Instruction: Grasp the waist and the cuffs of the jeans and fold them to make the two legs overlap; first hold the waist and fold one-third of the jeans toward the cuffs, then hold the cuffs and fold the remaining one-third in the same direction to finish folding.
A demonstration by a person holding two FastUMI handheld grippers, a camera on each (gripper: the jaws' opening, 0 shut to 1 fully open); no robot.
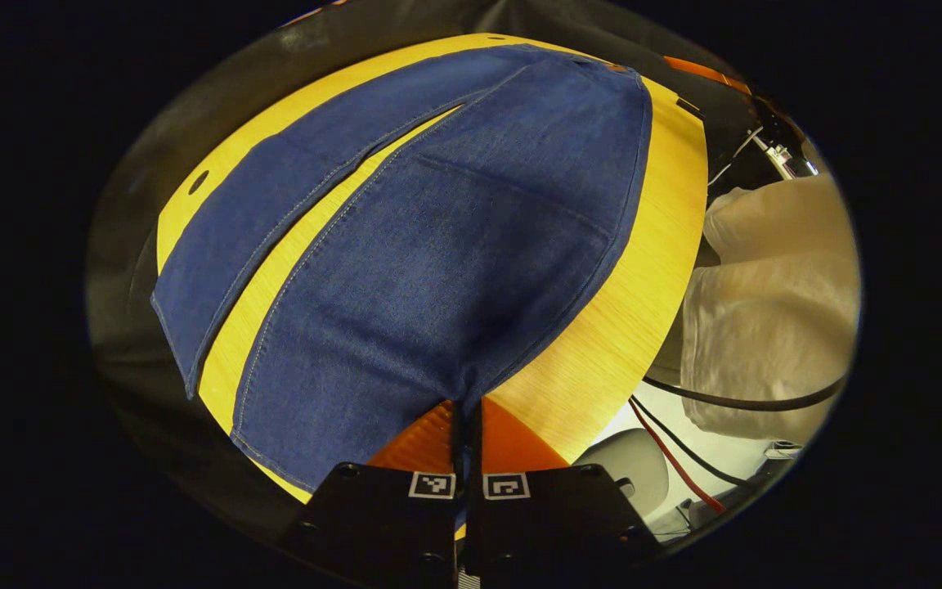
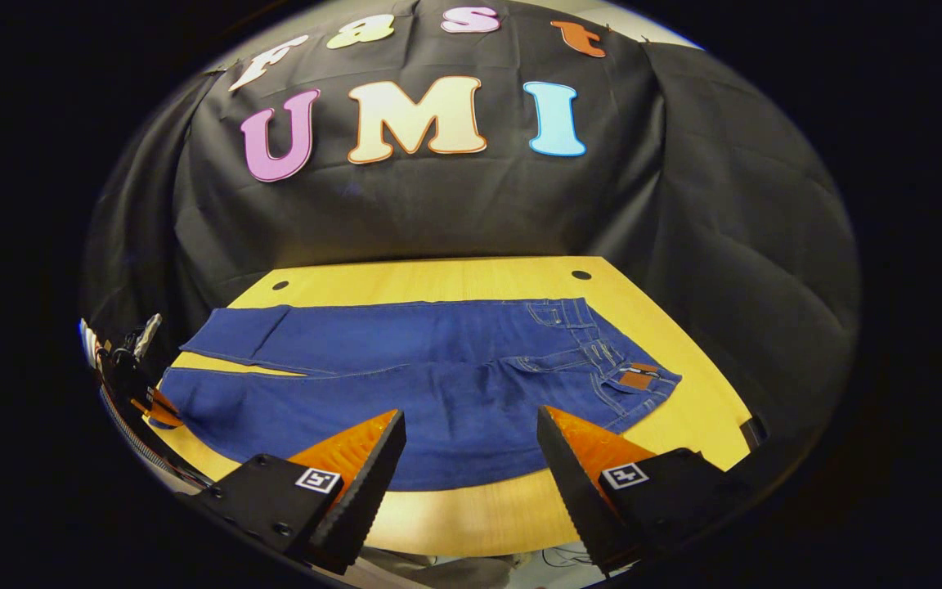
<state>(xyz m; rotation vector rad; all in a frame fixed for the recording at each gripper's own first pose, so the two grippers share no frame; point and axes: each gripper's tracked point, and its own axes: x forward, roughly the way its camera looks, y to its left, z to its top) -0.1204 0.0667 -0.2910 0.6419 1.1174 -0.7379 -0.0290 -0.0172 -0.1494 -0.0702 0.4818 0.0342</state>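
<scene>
1. Well, the jeans (image 2: 430, 384) lie flat on the yellow table (image 2: 455, 282) with both legs spread apart. They look soft and floppy, a bit heavy — best held at the waist (image 2: 618, 368) and the cuffs (image 1: 193, 327).
2. Up close, the left gripper (image 1: 466, 409) is pinched tight on the near cuff's edge.
3. From farther back, the right gripper (image 2: 471, 442) hangs wide open over the near edge — holding nothing.

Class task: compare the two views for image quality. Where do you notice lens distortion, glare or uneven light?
Left gripper view: fisheye bulges the jeans and table into a dome; the picture is sharp.
Right gripper view: the table edge curves, a bright patch of glare lies on it between the fingers, and the edges darken.
</scene>
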